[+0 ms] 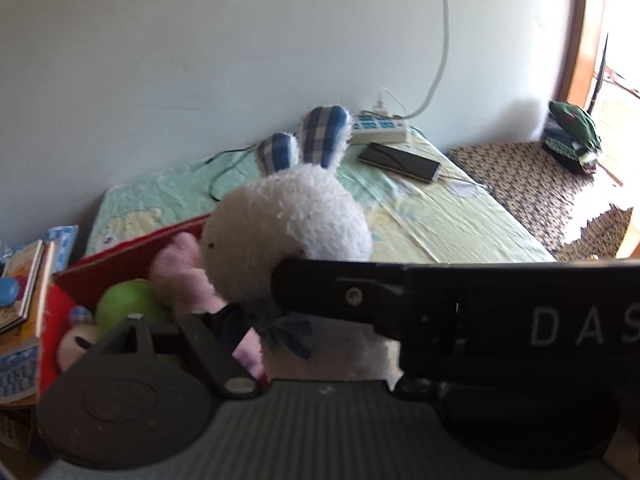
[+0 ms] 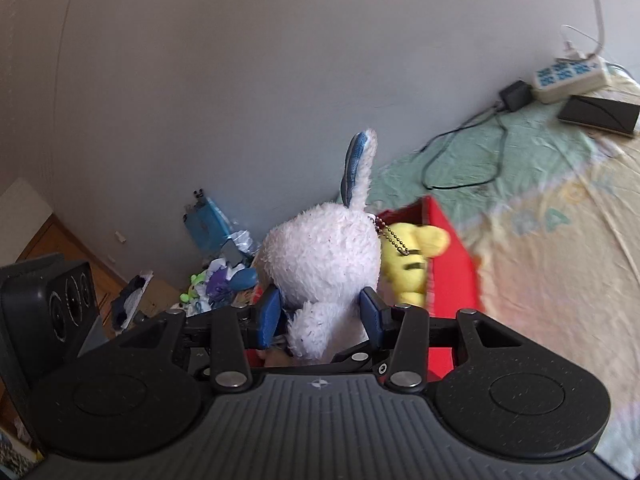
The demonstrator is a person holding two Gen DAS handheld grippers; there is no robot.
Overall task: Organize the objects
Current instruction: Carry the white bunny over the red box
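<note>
A white plush rabbit with blue plaid ears and pink arms hangs above an open red box at the bed's edge. My left gripper has the rabbit's neck between its fingers; its left finger presses the plush, and its right finger is hidden behind the other gripper's body. A black finger of the right gripper reaches in from the right. In the right wrist view my right gripper is shut on the rabbit, both blue pads pressed into its lower body. The red box holds a yellow plush.
The box also holds a green ball and a red toy. A power strip and a dark phone lie on the bed sheet. Books are stacked left. Floor clutter and a black box sit lower left.
</note>
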